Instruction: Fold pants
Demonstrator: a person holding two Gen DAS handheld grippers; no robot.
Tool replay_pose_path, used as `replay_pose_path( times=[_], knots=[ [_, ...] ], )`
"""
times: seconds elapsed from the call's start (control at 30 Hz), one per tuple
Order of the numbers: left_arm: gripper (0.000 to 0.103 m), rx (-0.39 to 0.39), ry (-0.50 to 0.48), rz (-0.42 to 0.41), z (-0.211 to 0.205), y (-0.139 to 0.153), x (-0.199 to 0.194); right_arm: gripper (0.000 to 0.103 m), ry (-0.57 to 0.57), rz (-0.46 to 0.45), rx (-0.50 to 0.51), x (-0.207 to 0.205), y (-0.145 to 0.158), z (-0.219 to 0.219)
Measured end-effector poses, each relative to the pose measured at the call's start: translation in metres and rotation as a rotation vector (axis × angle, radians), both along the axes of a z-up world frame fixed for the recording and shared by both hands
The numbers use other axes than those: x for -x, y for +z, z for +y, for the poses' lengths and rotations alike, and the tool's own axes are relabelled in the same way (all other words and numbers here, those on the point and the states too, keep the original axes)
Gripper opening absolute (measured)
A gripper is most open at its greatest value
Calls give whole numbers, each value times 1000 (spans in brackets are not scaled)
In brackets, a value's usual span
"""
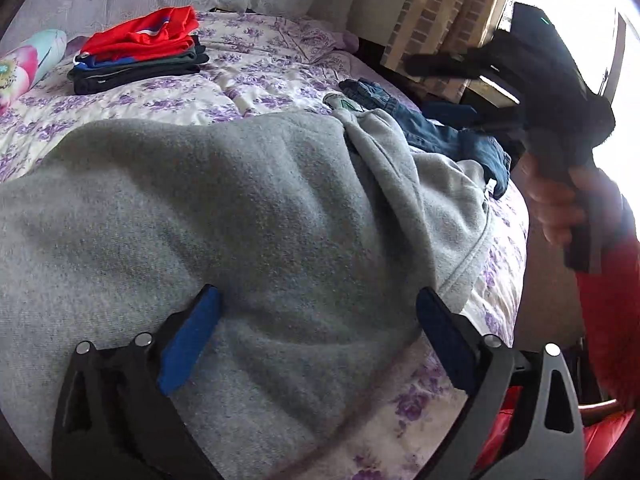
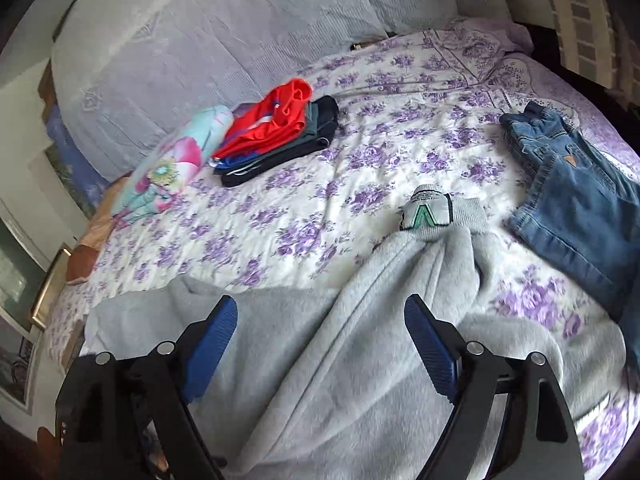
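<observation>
The grey fleece sweatpants lie spread over the near part of the bed's purple-flowered coverlet, inside out by the look of the fuzzy nap, with the ribbed waistband and its white printed label turned toward the pillows. The left gripper hangs above the broad grey cloth with its blue-padded jaws spread wide, nothing pinched between them; the fleece only shows in the gap below. The right gripper likewise stands with jaws wide apart over the sweatpants, a raised fold of the cloth running up between the pads toward the waistband, not gripped. In the left wrist view the right gripper's black body is seen held in the person's hand, up beyond the sweatpants' right edge, a red sleeve beneath it. Blue jeans lie just right of the sweatpants' waistband. Well beyond the sweatpants, toward the pillows, sits a stack of folded clothes topped with a red garment, a flowered cushion touching its left side.
</observation>
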State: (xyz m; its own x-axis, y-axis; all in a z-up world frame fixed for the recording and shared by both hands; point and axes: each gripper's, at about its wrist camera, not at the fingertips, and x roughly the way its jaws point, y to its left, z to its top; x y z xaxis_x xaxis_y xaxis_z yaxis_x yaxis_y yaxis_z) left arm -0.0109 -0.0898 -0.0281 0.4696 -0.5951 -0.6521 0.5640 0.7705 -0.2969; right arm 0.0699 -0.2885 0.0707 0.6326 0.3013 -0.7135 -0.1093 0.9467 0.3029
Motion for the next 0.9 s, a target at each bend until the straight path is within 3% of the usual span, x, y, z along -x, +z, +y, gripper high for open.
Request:
replay_pose_path(
  times=[0.13,0.23,0.33,0.43,0.47,0.53,0.63,0.8,0.87,0.9],
  knots=[
    [98,-1,-2,-6,-2,0,1,86,-43,158,90,-62,-23,12],
    [98,18,-5,-2,1,-1,0,86,-130,247,139,-82,-39,4],
    [98,27,-6,-1,2,0,1,86,-152,307,178,-90,-52,1],
    [98,32,-8,-1,3,0,0,84,-117,311,249,-96,-60,13],
    [98,35,-9,0,3,0,0,78,-88,307,258,-98,-62,16],
    [98,39,-12,0,4,0,0,38,-76,313,275,-100,-63,14],
    [98,43,-10,-1,6,0,1,8,-109,285,143,-88,-49,-17],
    [98,60,-16,4,8,0,1,7,-205,17,-151,6,9,-85],
    [98,66,-17,4,9,0,1,7,-291,-73,-250,65,14,-120],
    [98,68,-16,4,9,0,1,7,-356,-94,-249,95,7,-137]
  ],
)
